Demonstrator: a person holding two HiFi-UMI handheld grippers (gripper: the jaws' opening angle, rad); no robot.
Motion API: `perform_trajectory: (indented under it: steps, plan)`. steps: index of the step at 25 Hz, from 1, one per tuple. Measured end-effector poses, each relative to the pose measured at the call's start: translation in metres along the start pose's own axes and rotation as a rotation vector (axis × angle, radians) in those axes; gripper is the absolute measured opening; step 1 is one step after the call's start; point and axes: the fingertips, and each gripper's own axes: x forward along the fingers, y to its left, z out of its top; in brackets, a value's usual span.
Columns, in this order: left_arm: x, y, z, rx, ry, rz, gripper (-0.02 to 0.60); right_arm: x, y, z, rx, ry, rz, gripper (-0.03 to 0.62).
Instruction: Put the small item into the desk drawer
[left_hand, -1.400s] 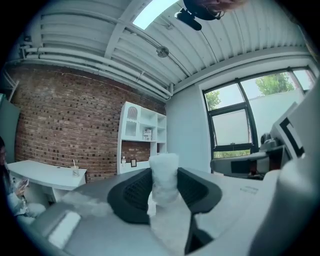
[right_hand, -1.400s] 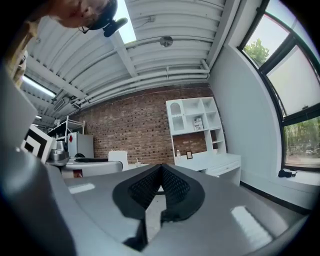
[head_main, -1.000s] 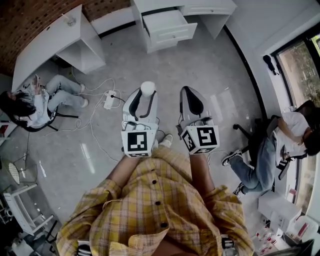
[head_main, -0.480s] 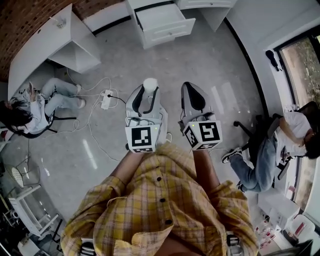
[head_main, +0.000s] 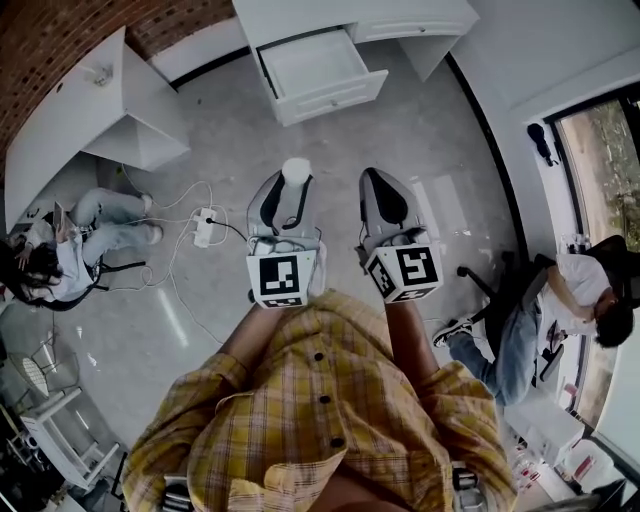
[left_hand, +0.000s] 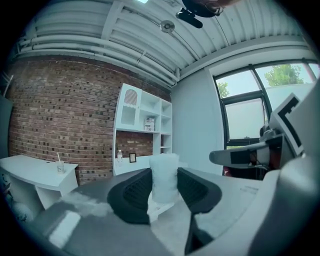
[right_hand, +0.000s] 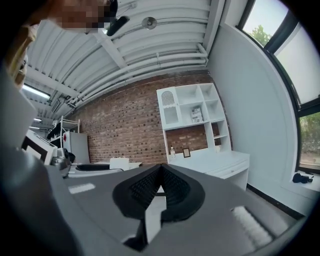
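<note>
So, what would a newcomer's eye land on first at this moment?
Probably the pale small item clamped upright in the left gripper, held out over the grey floor beside the right gripper, whose jaws are shut and empty. Next, the open drawer of the white desk at the head view's top, and the wearer's yellow plaid shirt filling the bottom.

desk (head_main: 420, 15) top cropped, small item (left_hand: 164, 175) seemingly blurred
</note>
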Motion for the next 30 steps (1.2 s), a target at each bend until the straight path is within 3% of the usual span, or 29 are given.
perform_trajectory:
  steps: [12, 23, 30]
  plan:
    - [0.132, 0.058, 0.024, -0.032, 0.009, -0.023, 0.169, 0.13, -0.052, 0.023, 0.014, 0.021, -0.034, -0.006]
    - [0.185, 0.071, 0.01, -0.052, 0.063, -0.059, 0.169, 0.187, -0.075, 0.016, 0.04, 0.051, -0.046, -0.006]
    - [0.222, 0.086, -0.004, -0.064, 0.094, -0.022, 0.169, 0.22, -0.103, 0.014, 0.042, 0.057, -0.049, -0.006]
